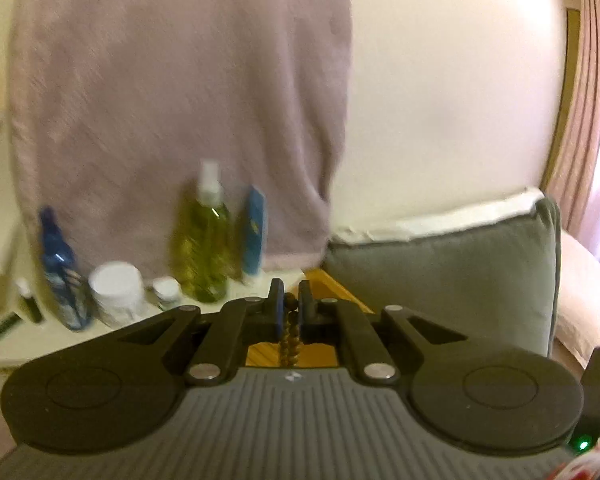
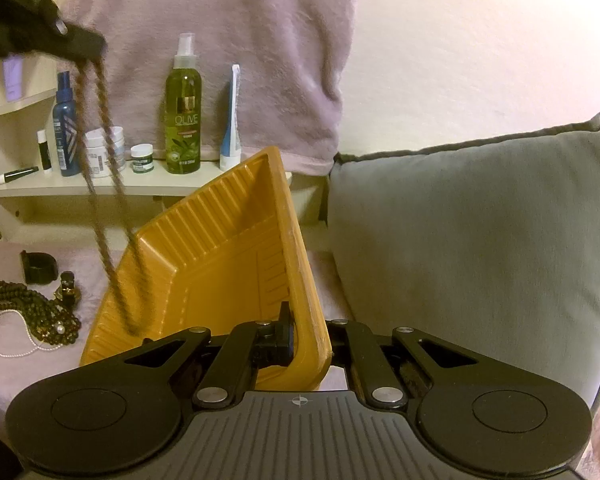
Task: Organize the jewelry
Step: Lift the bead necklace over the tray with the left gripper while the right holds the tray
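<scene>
My left gripper (image 1: 290,304) is shut on a brown beaded necklace (image 1: 289,340). In the right wrist view this gripper (image 2: 90,50) is at the upper left, and the necklace (image 2: 112,208) hangs from it as a long loop down into a yellow ribbed tray (image 2: 220,256). My right gripper (image 2: 306,340) is shut on the tray's right rim and holds the tray tilted. On the mauve cloth (image 2: 4,372) at the left lie a dark bead necklace (image 2: 36,312), a white pearl strand (image 2: 12,350), a black ring holder (image 2: 38,266) and a small gold piece (image 2: 68,288).
A shelf (image 2: 100,186) behind carries an olive spray bottle (image 2: 183,120), a blue bottle (image 2: 66,132), white jars (image 2: 104,152) and tubes (image 2: 231,120). A mauve towel (image 2: 220,20) hangs on the wall. A grey cushion (image 2: 460,220) stands at the right.
</scene>
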Tool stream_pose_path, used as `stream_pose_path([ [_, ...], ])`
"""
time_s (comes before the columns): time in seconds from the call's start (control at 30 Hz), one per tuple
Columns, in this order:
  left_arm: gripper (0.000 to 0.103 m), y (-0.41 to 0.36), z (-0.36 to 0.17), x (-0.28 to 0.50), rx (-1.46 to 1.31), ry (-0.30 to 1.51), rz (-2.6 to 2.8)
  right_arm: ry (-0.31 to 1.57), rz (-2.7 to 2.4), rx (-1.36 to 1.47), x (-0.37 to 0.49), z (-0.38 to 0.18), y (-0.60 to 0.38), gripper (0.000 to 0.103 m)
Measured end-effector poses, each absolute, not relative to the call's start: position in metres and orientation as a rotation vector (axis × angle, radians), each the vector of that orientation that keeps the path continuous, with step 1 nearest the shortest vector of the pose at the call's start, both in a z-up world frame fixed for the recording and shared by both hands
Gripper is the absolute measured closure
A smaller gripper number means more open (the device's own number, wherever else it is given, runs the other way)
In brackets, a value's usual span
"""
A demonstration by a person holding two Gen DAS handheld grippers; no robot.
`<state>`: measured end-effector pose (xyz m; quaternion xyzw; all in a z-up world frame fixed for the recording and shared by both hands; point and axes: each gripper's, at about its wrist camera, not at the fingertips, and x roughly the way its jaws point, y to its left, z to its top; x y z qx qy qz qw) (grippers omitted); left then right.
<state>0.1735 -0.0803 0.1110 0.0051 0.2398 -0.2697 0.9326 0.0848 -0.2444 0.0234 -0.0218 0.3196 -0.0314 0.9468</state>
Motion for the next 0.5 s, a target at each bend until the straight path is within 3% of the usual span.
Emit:
stream_pose_path([
  [0.43,0.096,-0.109,0.058,0.194,0.025,0.630,-0.564,0.656,-0.067,-0.031,0.085,0.022,-0.246,0.097],
  [0.5,0.087,-0.105,0.056,0.194,0.018,0.634,-0.552,0.656,-0.067,-0.031,0.085,0.022,-0.246,0.097],
])
